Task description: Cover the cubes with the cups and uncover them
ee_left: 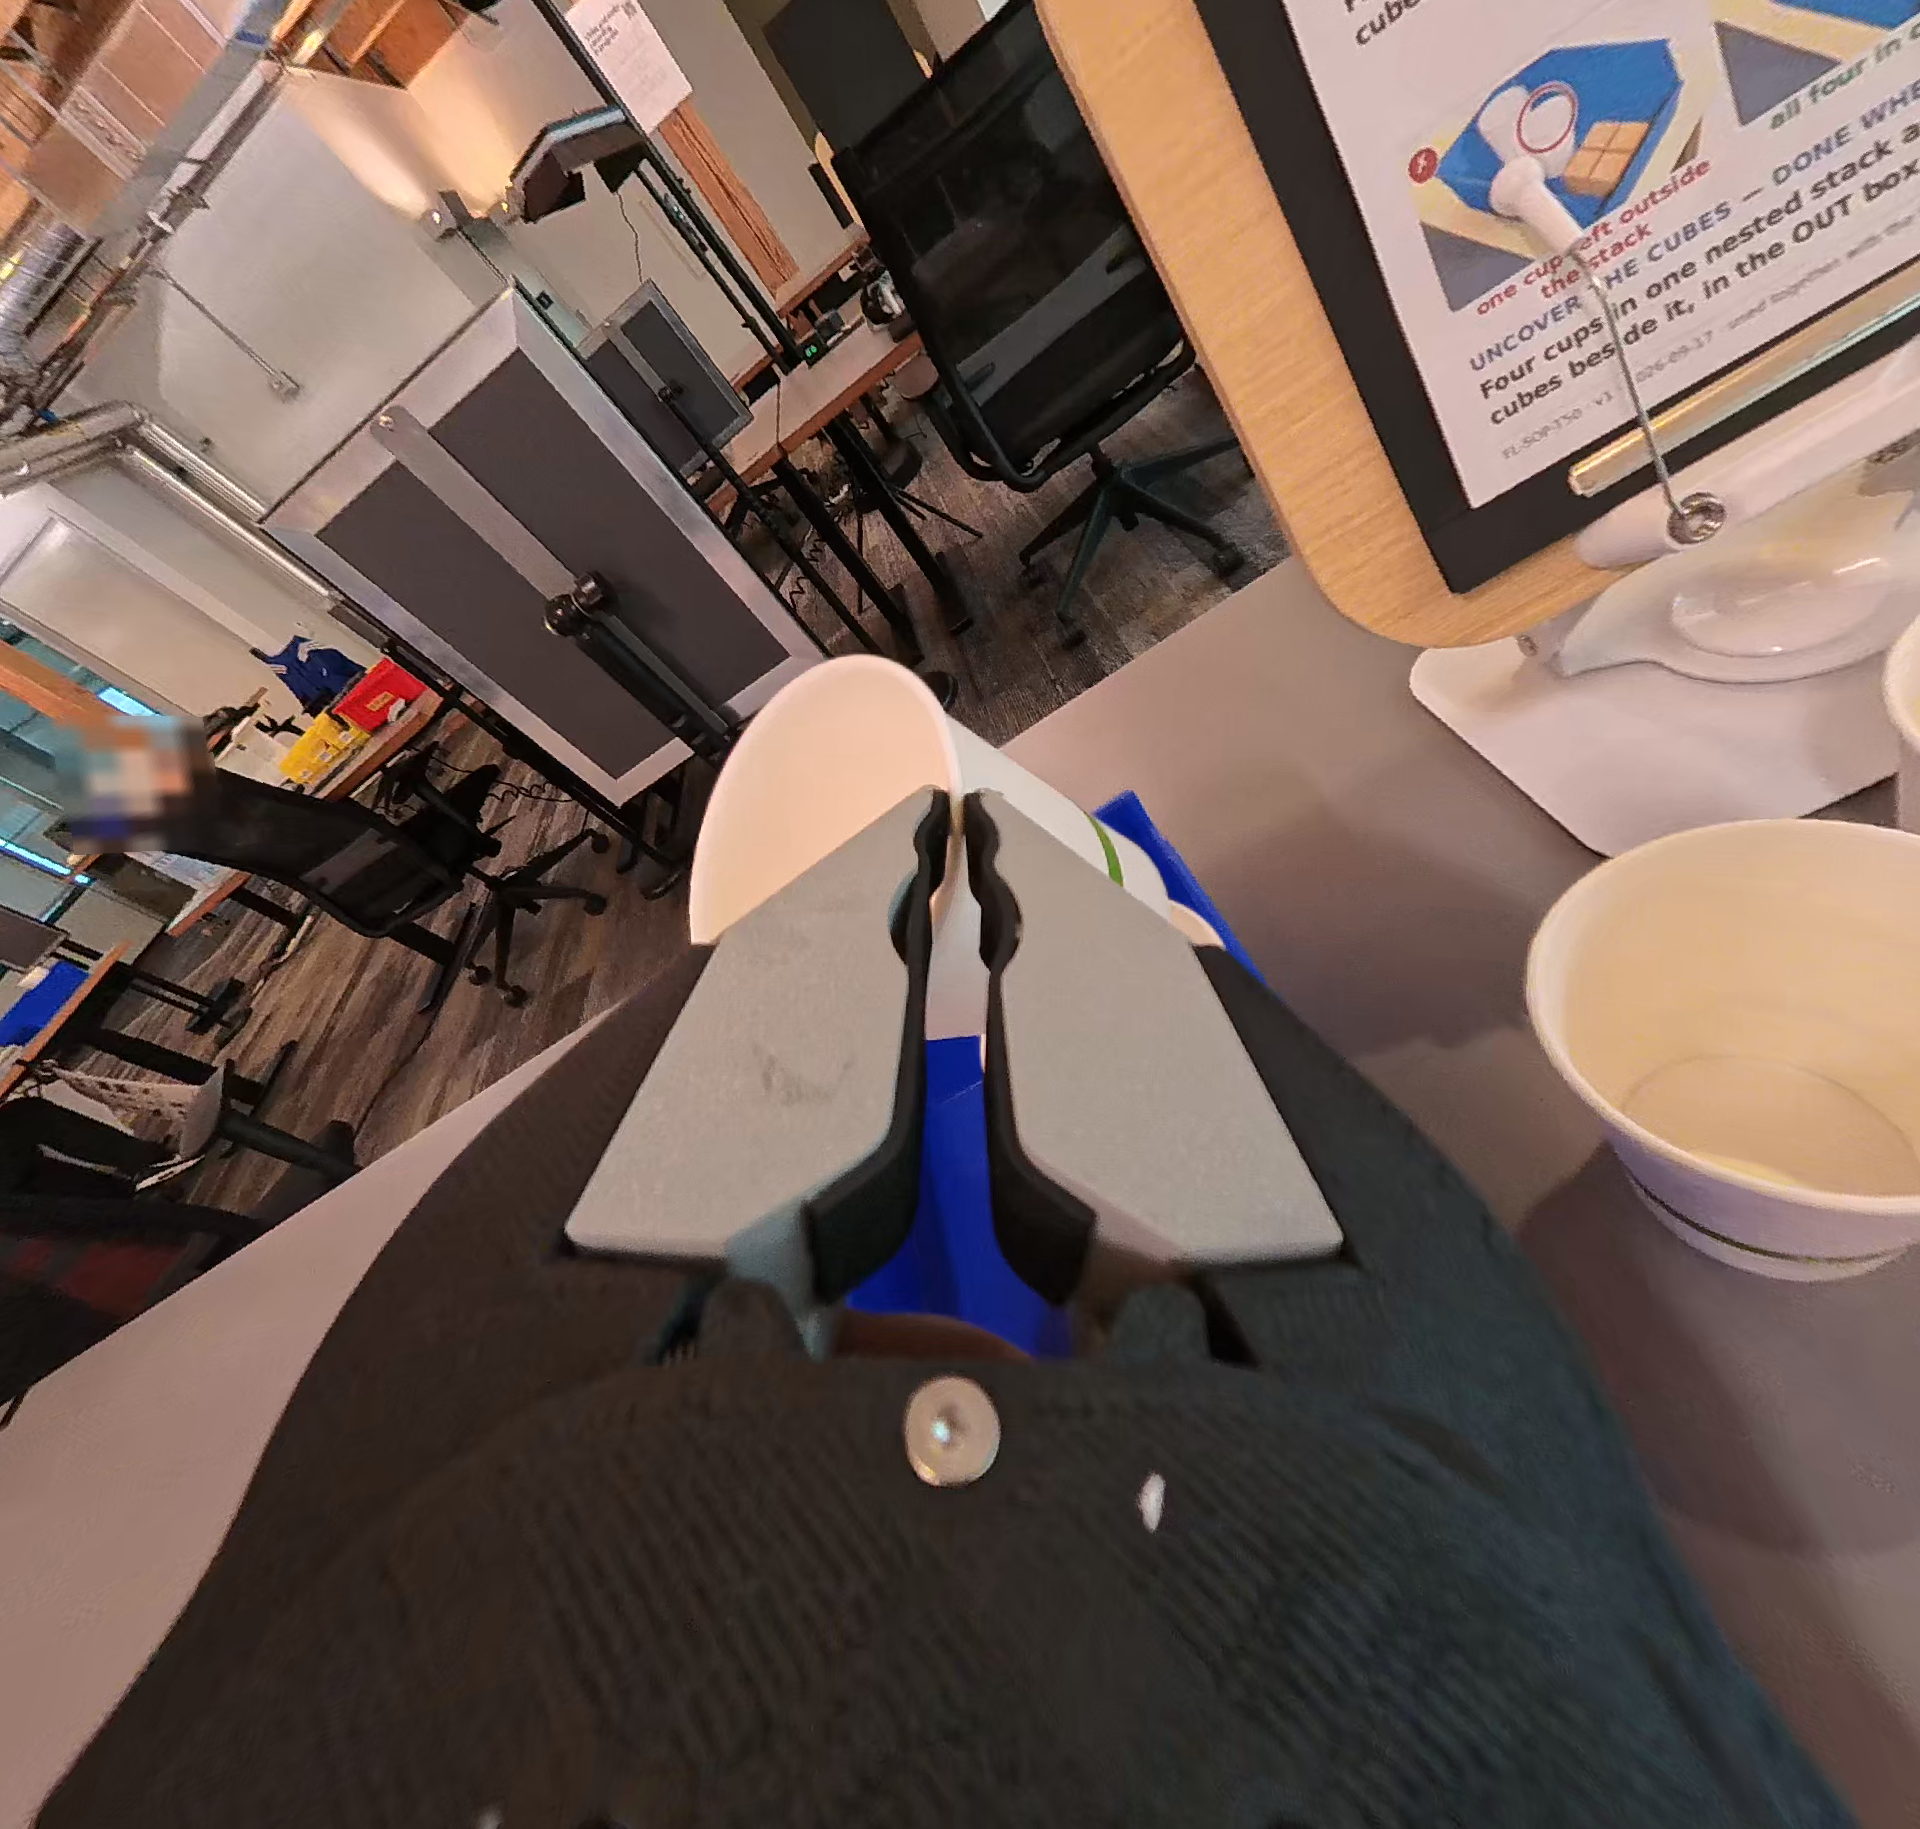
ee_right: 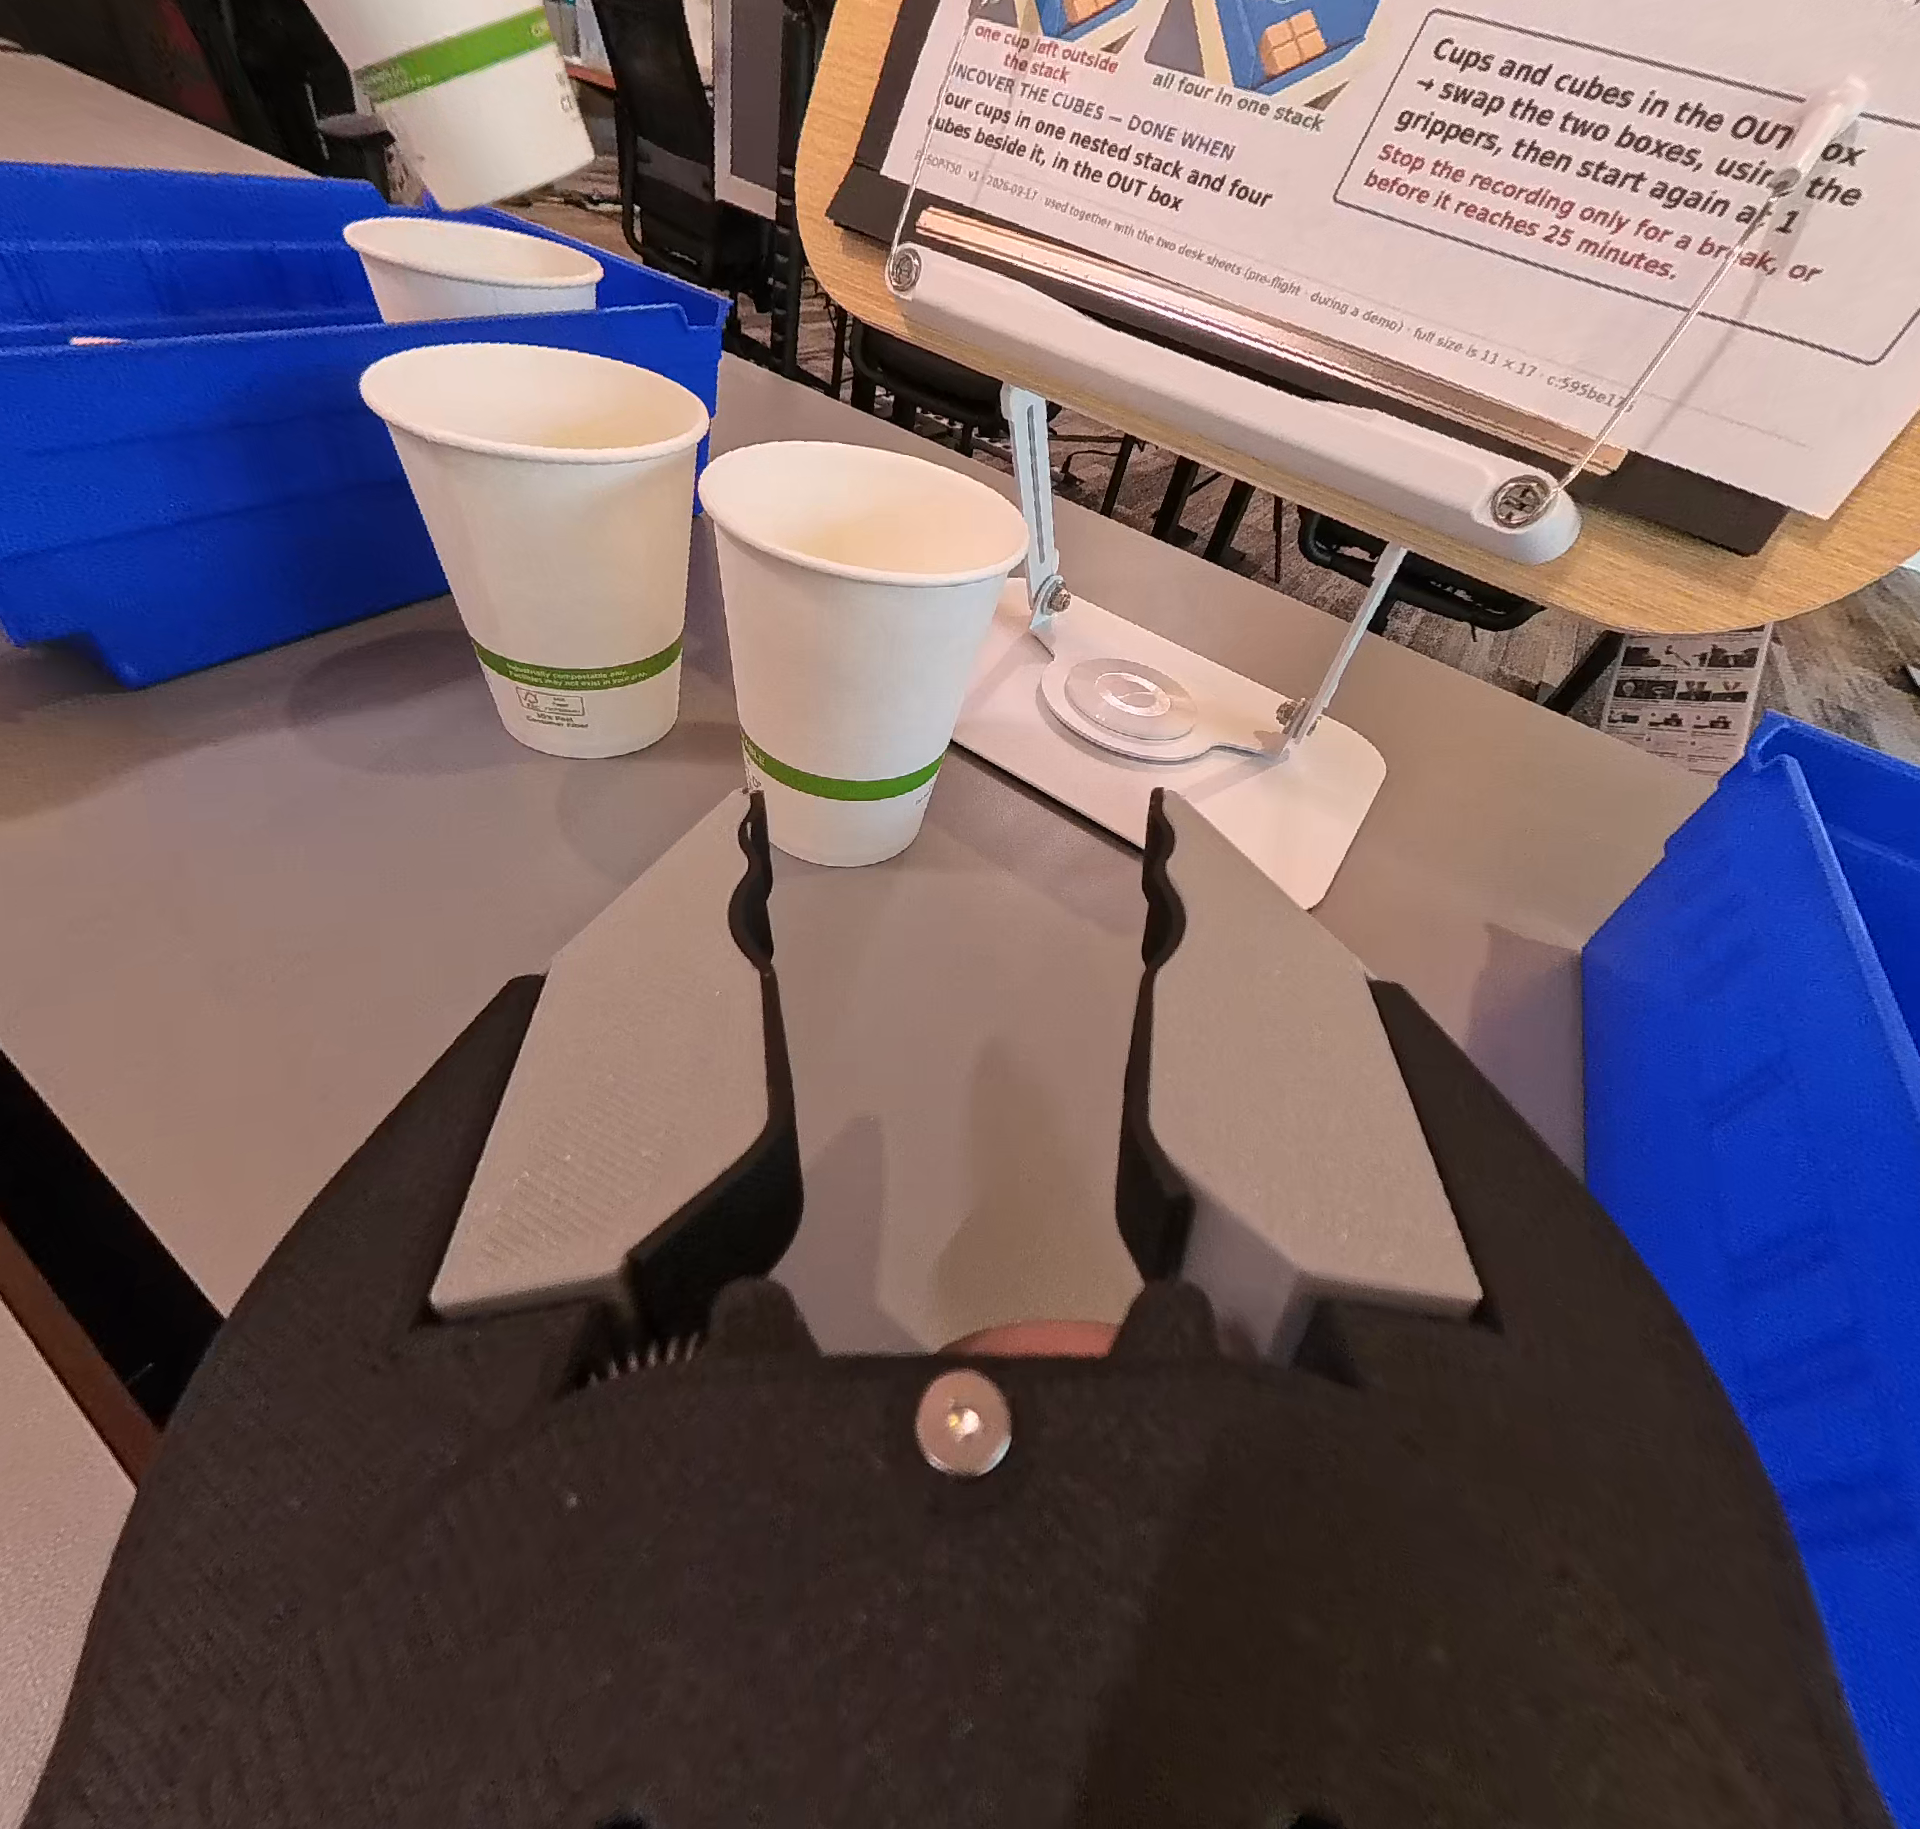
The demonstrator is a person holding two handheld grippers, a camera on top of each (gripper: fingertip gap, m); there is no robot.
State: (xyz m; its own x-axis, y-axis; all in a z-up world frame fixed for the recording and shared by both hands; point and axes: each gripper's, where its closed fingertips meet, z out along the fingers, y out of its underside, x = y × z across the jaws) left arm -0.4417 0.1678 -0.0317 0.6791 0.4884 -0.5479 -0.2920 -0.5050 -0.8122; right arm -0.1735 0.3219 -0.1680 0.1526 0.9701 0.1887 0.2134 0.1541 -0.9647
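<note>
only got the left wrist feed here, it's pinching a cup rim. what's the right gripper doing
Observer: The right gripper is open and empty, low over the grey table.
Operator: how many cups stand on the table
Observer: Two upright cups, one nearer and one beside the left blue bin.
Operator: any more
Observer: A third cup stands inside that left blue bin; your held cup hangs above it.
</note>
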